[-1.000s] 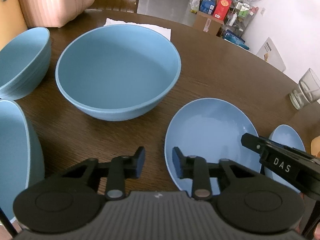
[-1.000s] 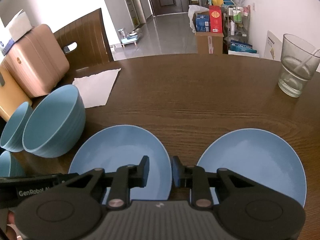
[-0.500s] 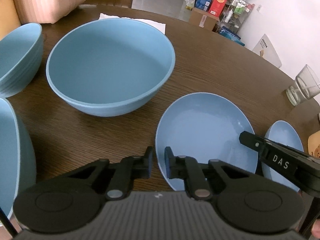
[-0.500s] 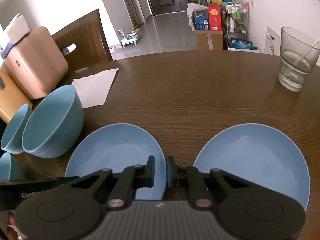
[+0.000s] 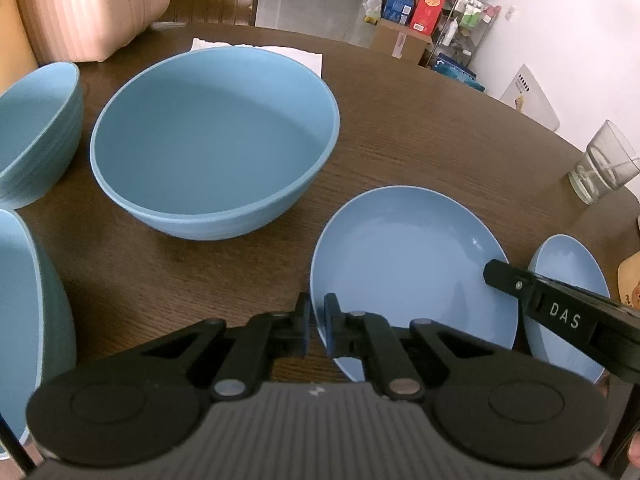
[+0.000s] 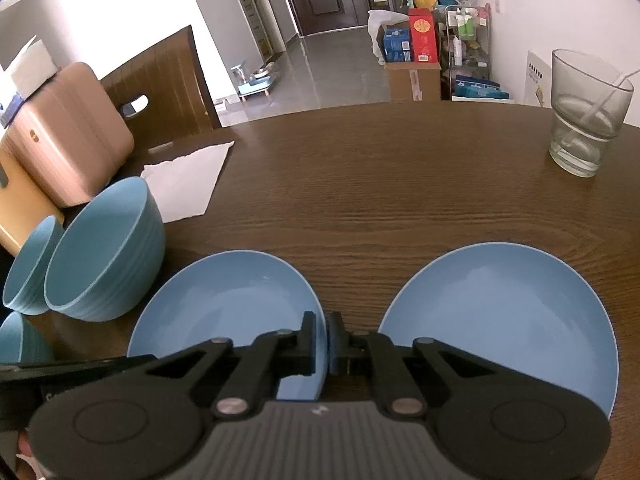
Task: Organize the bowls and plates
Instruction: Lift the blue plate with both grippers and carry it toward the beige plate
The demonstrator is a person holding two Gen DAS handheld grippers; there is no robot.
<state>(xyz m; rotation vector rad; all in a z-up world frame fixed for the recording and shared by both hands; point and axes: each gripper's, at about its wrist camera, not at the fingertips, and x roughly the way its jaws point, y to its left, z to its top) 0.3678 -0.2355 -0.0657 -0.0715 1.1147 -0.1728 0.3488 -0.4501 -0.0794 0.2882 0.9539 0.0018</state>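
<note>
A blue plate [image 5: 412, 272] [image 6: 232, 312] lies on the dark wooden table [image 6: 380, 184]. My left gripper [image 5: 317, 320] is at its left rim, its jaws closing, with the rim pinched between the pads. At the opposite rim, my right gripper [image 6: 325, 340] has its jaws closing on the edge in the same way. A second blue plate [image 6: 500, 320] [image 5: 568, 276] lies just to the right. A large blue bowl [image 5: 212, 140] [image 6: 104, 256] stands to the left, with two smaller blue bowls [image 5: 32, 132] [image 5: 24, 320] beyond it.
A glass [image 6: 588, 112] with a straw stands at the far right of the table. A white napkin [image 6: 188, 184] lies behind the large bowl. A pink suitcase [image 5: 92, 0] and a wooden chair [image 6: 160, 76] stand past the table's far left edge.
Both grippers' jaws have narrowed from a visible gap to a pinch on the plate's rims. Neither hand has shifted, and the dishes lie where they were.
</note>
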